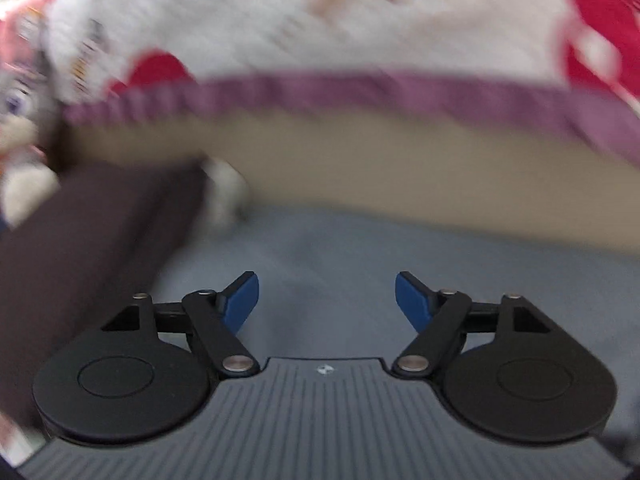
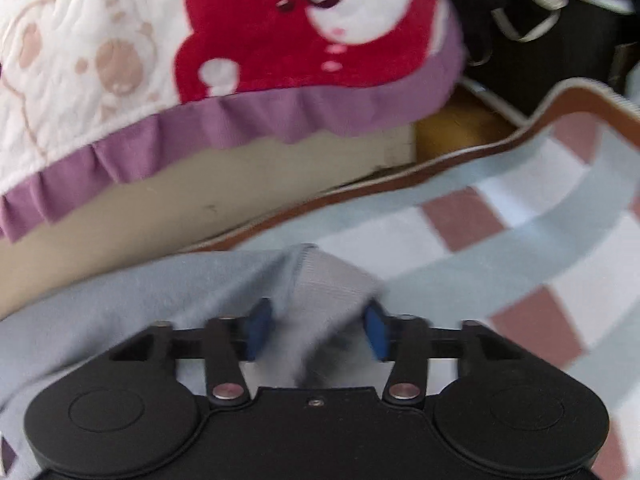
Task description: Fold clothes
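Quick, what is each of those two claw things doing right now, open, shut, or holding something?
Left gripper: open, nothing between its fingers.
Right gripper: open; a ribbed fold of the light blue garment lies between the fingers, apparently not pinched.

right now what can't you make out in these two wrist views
- Left wrist: dark brown fabric at left, motion-blurred; kind unclear.
- Right wrist: pale blue garment's ribbed cuff between the right gripper pads; contact unclear through blur.
- Right wrist: dark bags, cut off by top edge.
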